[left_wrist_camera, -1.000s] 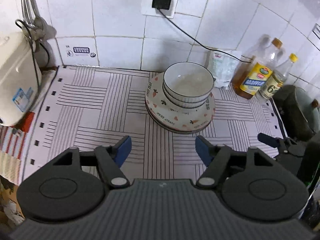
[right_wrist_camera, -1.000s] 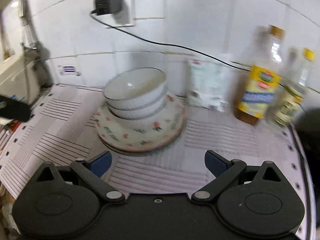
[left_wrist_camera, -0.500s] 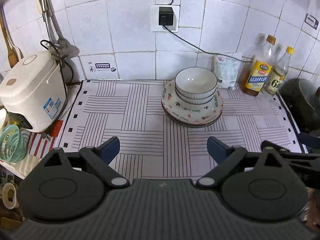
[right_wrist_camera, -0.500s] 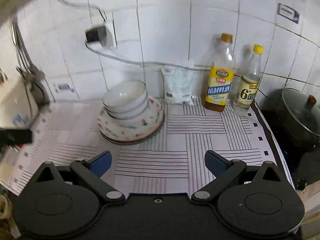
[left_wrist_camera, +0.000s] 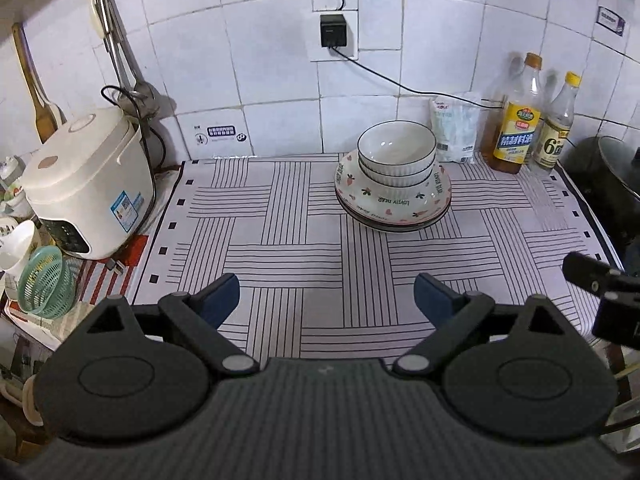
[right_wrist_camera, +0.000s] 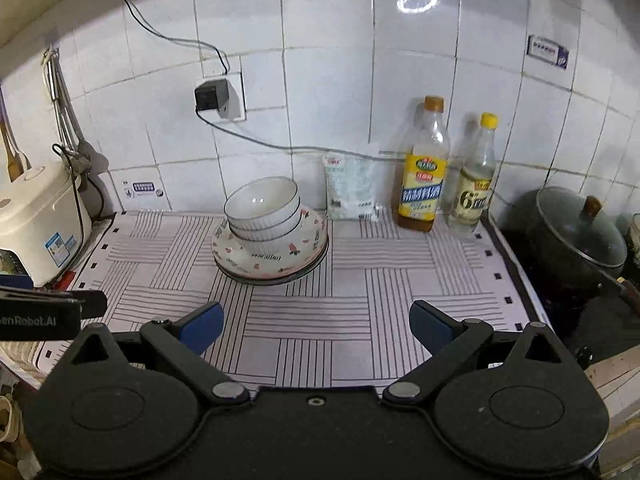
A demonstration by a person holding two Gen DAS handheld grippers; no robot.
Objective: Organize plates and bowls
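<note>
White ribbed bowls (left_wrist_camera: 396, 148) sit nested on a stack of plates; the top plate (left_wrist_camera: 394, 202) has a fruit pattern. The stack stands at the back of the striped mat, near the wall, and also shows in the right wrist view, bowls (right_wrist_camera: 262, 204) on plates (right_wrist_camera: 272, 258). My left gripper (left_wrist_camera: 326, 298) is open and empty, above the mat's front edge, well short of the stack. My right gripper (right_wrist_camera: 316, 322) is open and empty, also back from the stack. The right gripper's side shows at the left view's right edge (left_wrist_camera: 596, 276).
A white rice cooker (left_wrist_camera: 84, 184) stands at the left with a green basket (left_wrist_camera: 44, 280) in front. A white bag (left_wrist_camera: 456, 128), two bottles (left_wrist_camera: 518, 116) and a dark lidded pot (right_wrist_camera: 576, 232) are at the right. A cable (right_wrist_camera: 256, 140) hangs along the tiled wall.
Both grippers have pulled back and up from the stack, which now looks smaller and farther. The bowls and plates have not moved. Both grippers stay open.
</note>
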